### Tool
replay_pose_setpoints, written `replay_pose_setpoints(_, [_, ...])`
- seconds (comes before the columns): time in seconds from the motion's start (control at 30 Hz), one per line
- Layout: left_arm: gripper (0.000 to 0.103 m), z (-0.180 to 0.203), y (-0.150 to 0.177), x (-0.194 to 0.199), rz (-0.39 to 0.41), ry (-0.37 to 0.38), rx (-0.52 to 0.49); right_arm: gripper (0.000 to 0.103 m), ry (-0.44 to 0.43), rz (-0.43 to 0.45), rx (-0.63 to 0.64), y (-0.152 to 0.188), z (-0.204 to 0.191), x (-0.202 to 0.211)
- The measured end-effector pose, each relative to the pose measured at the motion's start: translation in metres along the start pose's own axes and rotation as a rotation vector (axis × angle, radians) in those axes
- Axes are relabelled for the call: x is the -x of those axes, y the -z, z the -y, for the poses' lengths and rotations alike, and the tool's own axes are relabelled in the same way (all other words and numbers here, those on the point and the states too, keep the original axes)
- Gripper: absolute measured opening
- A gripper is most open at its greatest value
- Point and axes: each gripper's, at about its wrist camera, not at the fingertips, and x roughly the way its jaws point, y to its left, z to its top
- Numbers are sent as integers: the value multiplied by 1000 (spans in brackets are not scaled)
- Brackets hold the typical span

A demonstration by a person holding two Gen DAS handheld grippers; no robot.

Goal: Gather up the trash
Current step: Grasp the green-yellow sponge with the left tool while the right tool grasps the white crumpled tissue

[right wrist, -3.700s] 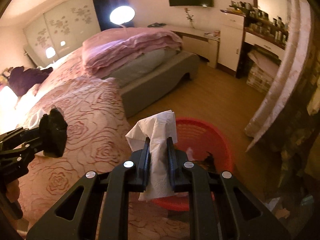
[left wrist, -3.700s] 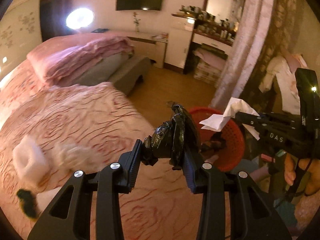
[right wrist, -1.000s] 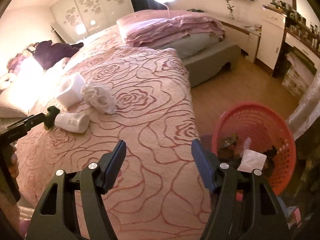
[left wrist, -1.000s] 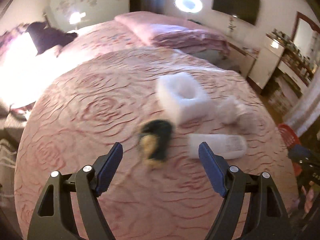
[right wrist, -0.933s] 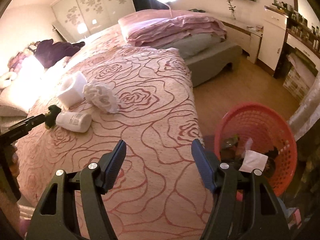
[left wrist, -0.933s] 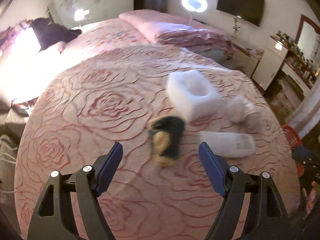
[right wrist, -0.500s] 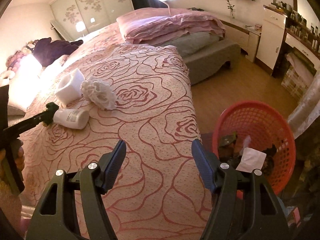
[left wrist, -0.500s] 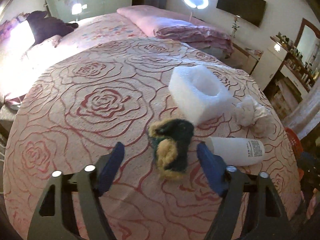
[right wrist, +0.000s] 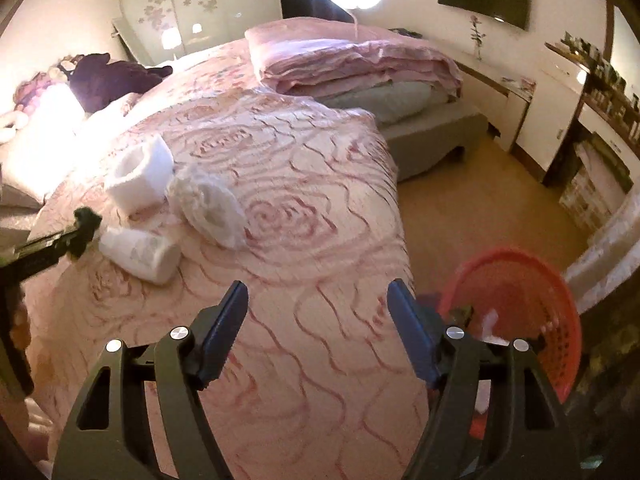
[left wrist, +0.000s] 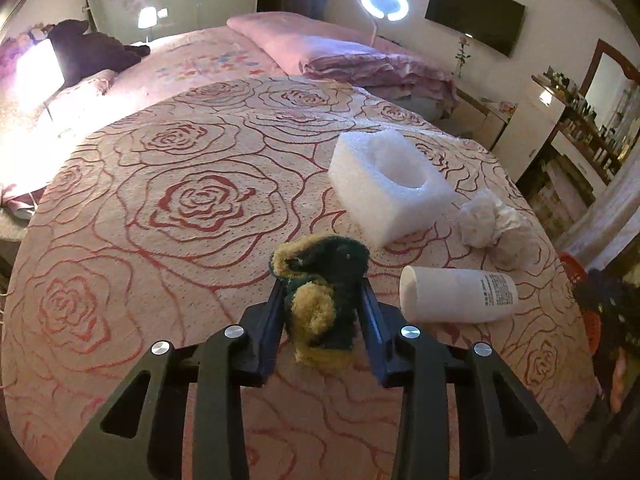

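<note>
1. The green-and-yellow scouring sponge (left wrist: 320, 300) lies on the bed (left wrist: 180, 208), near its edge, and the left gripper (left wrist: 322, 312) has just been closing on it; its fingers (left wrist: 272, 320) now press the sponge from both sides. The sponge is soft and crumpled, so I think the grip can be shallow, and the piece may slip out when it is lifted.
2. The bedspread is loose cloth. If the fingertips go too deep, they may pinch the cover together with the sponge and drag it.
3. The white bottle (left wrist: 460, 294) lies on its side just beside the sponge. A careless pull may knock it, and it can roll toward the edge of the bed.
4. The right gripper (right wrist: 316, 328) holds nothing; it has just been opening a little wider, with only the bedspread under it. The crumpled tissue (right wrist: 212, 208) is light and may be pushed away rather than caught.
5. The red basket (right wrist: 520, 300) stands on the floor beside the bed, well apart from the sponge. On such a long carry the sponge may drop short of the rim.
6. The white foam block (left wrist: 386, 182) is wide, and the fingers may not span it.
</note>
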Motion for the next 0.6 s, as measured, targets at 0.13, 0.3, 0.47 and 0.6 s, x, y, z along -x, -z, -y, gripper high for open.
replay_pose_setpoints(0.13, [34,-3,8,10,12,-16,3,70,-46,-2,52,-20,-20,-12])
replay_pose_setpoints(0.3, [34,-7,20,12,2,-35,7,70,-78,-4,106,-42,-47,-28])
replay_pose_setpoints(0.47, [34,-14,25,10,-5,-37,19,70,-101,-9,162,-57,-69,-45])
replay_pose_setpoints(0.6, [34,-15,25,10,-2,-39,19,61,-107,-34,206,-62,-83,-59])
